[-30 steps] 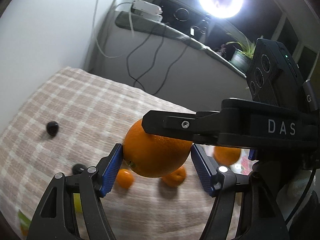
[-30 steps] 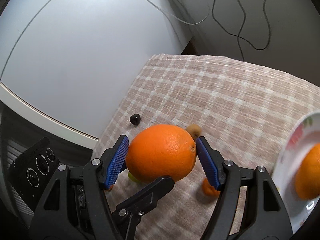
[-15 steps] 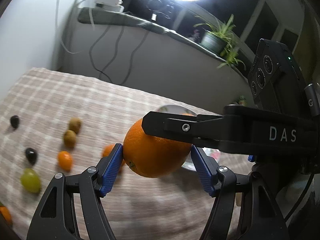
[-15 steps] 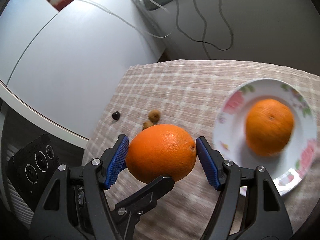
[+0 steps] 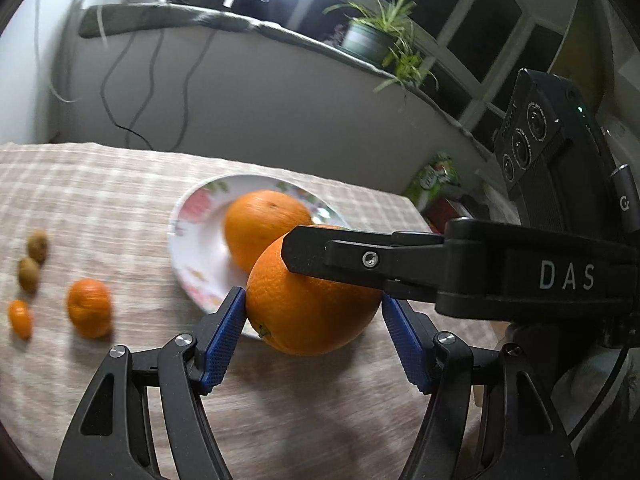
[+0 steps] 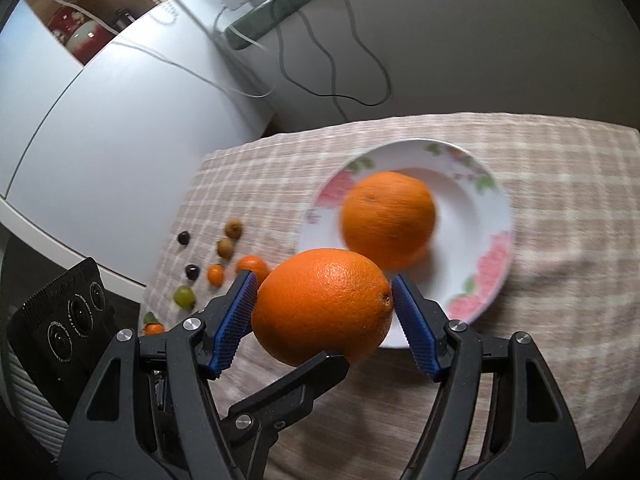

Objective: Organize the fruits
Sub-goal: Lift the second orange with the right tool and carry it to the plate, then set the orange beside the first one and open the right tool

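A large orange (image 5: pixel 312 320) (image 6: pixel 320 312) hangs above the checked tablecloth, held crosswise by both grippers. My left gripper (image 5: pixel 312 308) has its blue pads pressed on the orange's two sides. Over the top of the fruit lies one black finger (image 5: pixel 360 258) of the right gripper. In the right wrist view my right gripper (image 6: pixel 322 300) is shut on the same orange, and a left finger (image 6: pixel 288 388) crosses under it. Just beyond stands a white flowered plate (image 5: pixel 188 240) (image 6: pixel 492 208) with a second orange (image 5: pixel 264 220) (image 6: pixel 388 212) on it.
Small fruit lies on the cloth left of the plate: a mandarin (image 5: pixel 89 307) (image 6: pixel 252 266), a kumquat (image 6: pixel 215 274), two brown fruits (image 6: pixel 233 228), dark grapes (image 6: pixel 183 237) and a green grape (image 6: pixel 184 296). A white cabinet (image 6: pixel 100 140) borders the table's left edge, and a wall with cables stands behind.
Both grippers have carried the orange to the right across the table. The plate with the second orange has come fully into view just beyond it. The grip is unchanged.
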Motion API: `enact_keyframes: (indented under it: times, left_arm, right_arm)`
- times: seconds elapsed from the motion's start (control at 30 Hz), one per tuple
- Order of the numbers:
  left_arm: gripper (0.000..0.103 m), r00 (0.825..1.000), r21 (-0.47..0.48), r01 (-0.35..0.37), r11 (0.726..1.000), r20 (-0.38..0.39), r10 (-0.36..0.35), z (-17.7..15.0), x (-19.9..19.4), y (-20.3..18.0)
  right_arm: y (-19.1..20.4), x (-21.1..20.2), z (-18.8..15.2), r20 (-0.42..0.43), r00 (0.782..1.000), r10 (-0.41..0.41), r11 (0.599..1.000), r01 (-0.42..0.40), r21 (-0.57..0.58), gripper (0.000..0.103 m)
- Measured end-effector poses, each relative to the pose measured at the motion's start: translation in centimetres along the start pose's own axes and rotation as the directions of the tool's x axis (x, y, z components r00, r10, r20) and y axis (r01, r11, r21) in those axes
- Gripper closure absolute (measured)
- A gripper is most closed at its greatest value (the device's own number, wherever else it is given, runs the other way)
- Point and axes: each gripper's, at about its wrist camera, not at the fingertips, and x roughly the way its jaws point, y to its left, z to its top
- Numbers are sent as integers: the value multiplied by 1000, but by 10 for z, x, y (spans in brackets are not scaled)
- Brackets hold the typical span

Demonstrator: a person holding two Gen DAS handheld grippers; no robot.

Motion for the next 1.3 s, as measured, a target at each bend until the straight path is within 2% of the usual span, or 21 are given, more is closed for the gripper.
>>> enact_keyframes:
  times: [0.2,0.43,0.7,0.87,0.97,1.1,1.3]
  left_arm:
    - [34,999,4,20,1000,-43,-20,2,23,-7]
    - [34,998,1,12,1000,-61,-12,7,37,-6]
    - [34,997,55,-3,998,-73,7,4,51,-18]
    - [34,998,74,-13,997,-57,18,6,55,-23]
    - [33,999,76,-24,997,-44,27,11,55,-26]
    - [29,999,90,-33,995,-29,36,15,48,-26]
    - [29,999,104,-42,994,-19,44,13,37,-24]
  right_arm:
    - [-24,1,2,-14,999,-32,999,32,23,30]
    - [-33,11,8,-25,999,-48,999,48,20,30]
    - [-29,13,18,10,988,-154,985,155,-72,30]
    - [-35,11,23,28,989,-148,985,150,-83,30]
    - [-31,5,24,67,984,-167,980,173,-98,30]
    - [-28,-4,26,105,980,-166,979,176,-98,17]
    - [-29,-16,26,148,976,-159,983,170,-69,17]
